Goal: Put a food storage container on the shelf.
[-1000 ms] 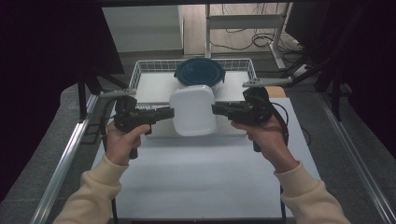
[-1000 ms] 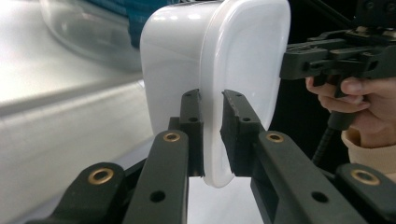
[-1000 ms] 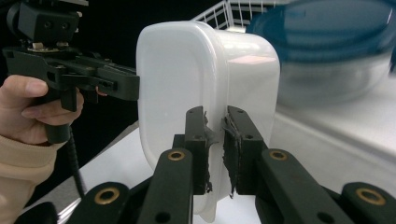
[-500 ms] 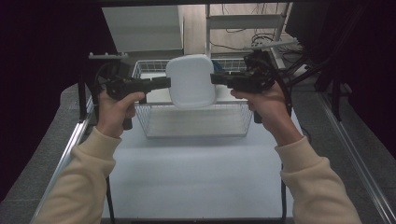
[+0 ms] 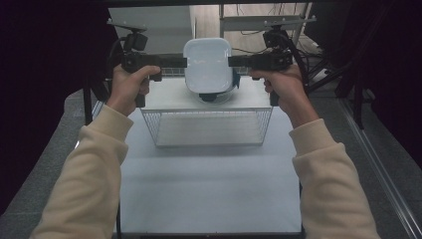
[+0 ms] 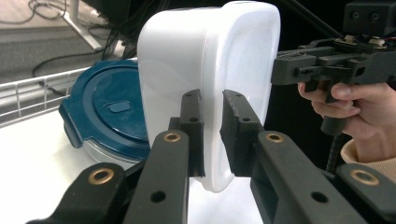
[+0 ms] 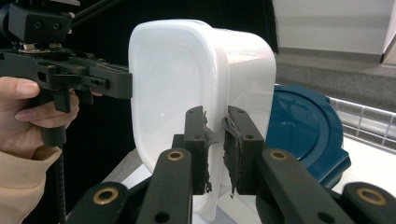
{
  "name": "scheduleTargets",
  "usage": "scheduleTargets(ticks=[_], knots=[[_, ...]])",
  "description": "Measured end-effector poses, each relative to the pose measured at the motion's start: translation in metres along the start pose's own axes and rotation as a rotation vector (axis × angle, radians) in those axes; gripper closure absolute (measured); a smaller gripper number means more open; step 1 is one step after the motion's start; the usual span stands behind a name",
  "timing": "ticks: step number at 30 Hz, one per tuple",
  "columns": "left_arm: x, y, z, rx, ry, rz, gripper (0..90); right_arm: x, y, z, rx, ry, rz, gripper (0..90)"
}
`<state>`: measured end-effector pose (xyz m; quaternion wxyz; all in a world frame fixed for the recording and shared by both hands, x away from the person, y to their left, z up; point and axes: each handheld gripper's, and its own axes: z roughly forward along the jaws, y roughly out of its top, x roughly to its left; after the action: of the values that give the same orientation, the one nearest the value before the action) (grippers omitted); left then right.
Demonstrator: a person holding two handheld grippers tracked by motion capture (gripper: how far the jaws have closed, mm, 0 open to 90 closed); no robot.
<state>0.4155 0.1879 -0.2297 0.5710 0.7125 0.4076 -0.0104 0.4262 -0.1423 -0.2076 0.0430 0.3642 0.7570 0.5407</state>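
A white plastic container [image 5: 208,62] hangs in the air, open side facing away from the high camera, above the far part of a wire basket [image 5: 206,127]. My left gripper [image 5: 185,62] is shut on its left rim and my right gripper [image 5: 230,60] is shut on its right rim. In the left gripper view the jaws pinch the container's wall [image 6: 210,60] around the gripper [image 6: 212,135]. In the right gripper view the gripper [image 7: 215,149] clamps the opposite wall of the container [image 7: 177,79]. A round container with a dark blue lid [image 6: 107,112] sits in the basket just below.
The wire basket stands on a white table [image 5: 209,189], with the blue-lidded container [image 7: 303,126] at its back. Dark curtains flank the table. A metal frame and cables [image 5: 298,30] lie beyond the basket.
Both grippers have lifted the white container together, from low over the basket's front to high above its far part. Both hands rose with it.
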Motion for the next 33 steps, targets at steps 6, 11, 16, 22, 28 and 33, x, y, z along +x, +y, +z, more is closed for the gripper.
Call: scheduleTargets(ticks=[6, 11, 16, 22, 28, 33], knots=[[0.02, 0.004, 0.014, 0.002, -0.033, -0.085, 79.7, -0.019, 0.001, 0.012, 0.026, 0.0, 0.078, 78.5], [0.036, 0.011, 0.021, -0.016, -0.059, -0.17, 79.6, -0.031, 0.007, 0.02, 0.024, 0.01, 0.137, 76.1], [0.054, 0.015, 0.03, -0.029, -0.09, -0.295, 78.7, -0.043, 0.016, 0.03, 0.047, 0.005, 0.189, 72.5], [0.067, 0.018, 0.041, -0.041, -0.105, -0.356, 76.7, -0.061, 0.019, 0.041, 0.064, 0.012, 0.284, 68.4], [0.075, 0.015, 0.048, -0.034, -0.105, -0.372, 73.6, -0.073, 0.014, 0.047, 0.061, 0.044, 0.37, 64.9], [0.078, 0.012, 0.05, -0.039, -0.114, -0.373, 71.3, -0.079, 0.008, 0.051, 0.058, 0.069, 0.416, 63.0]])
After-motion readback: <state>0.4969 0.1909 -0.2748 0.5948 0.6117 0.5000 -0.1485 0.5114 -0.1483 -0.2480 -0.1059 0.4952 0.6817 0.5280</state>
